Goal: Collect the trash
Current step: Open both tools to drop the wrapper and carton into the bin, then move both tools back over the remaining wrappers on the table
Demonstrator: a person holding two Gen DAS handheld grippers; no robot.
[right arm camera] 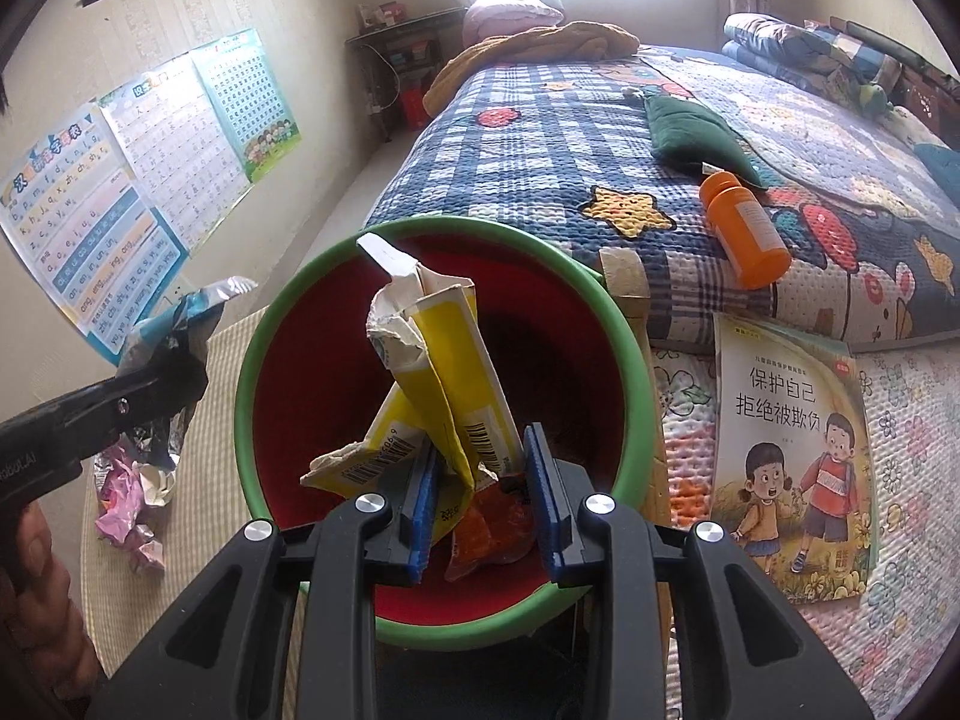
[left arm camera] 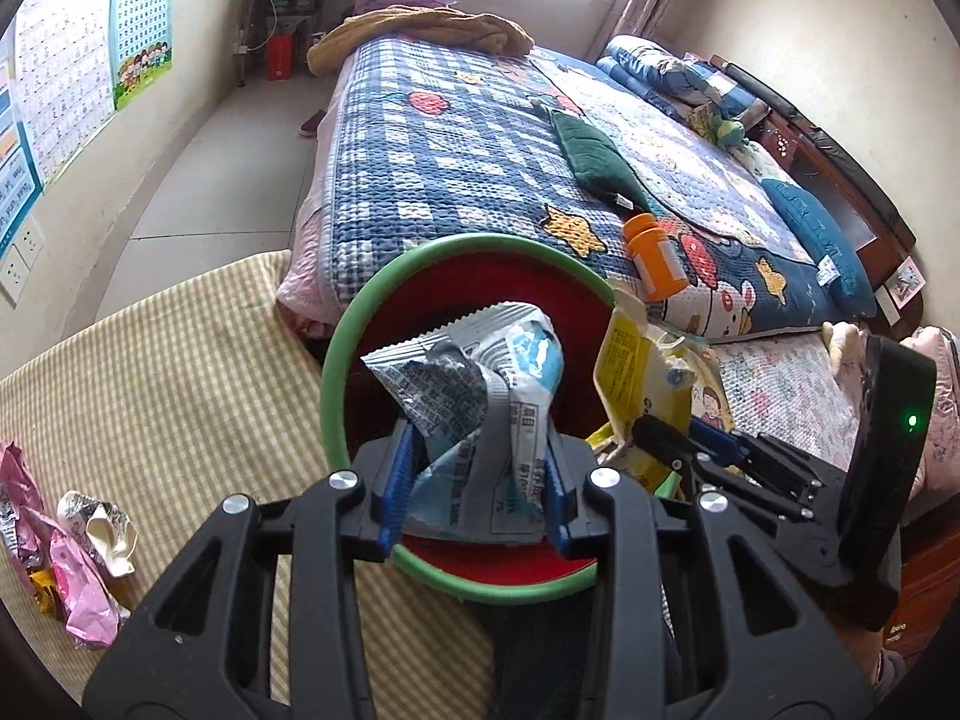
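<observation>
A red bin with a green rim (left arm camera: 336,372) (right arm camera: 246,396) stands against the foot of the bed. My left gripper (left arm camera: 480,480) is shut on a crumpled silver and blue wrapper (left arm camera: 474,372), held over the bin's mouth. From the right wrist it appears at the left (right arm camera: 174,372), beside the bin's rim, with the wrapper (right arm camera: 180,312). My right gripper (right arm camera: 480,492) is shut on a torn yellow carton (right arm camera: 450,372) above the bin's opening. The left wrist view shows that gripper (left arm camera: 672,438) and carton (left arm camera: 636,372) at the bin's right side. An orange wrapper (right arm camera: 492,528) lies inside the bin.
An orange bottle (left arm camera: 657,264) (right arm camera: 747,234) and a green cushion (left arm camera: 594,162) lie on the quilted bed. Several crumpled pink and white wrappers (left arm camera: 78,540) (right arm camera: 132,492) lie on the checked mat at the left. A children's book (right arm camera: 792,468) rests to the right of the bin.
</observation>
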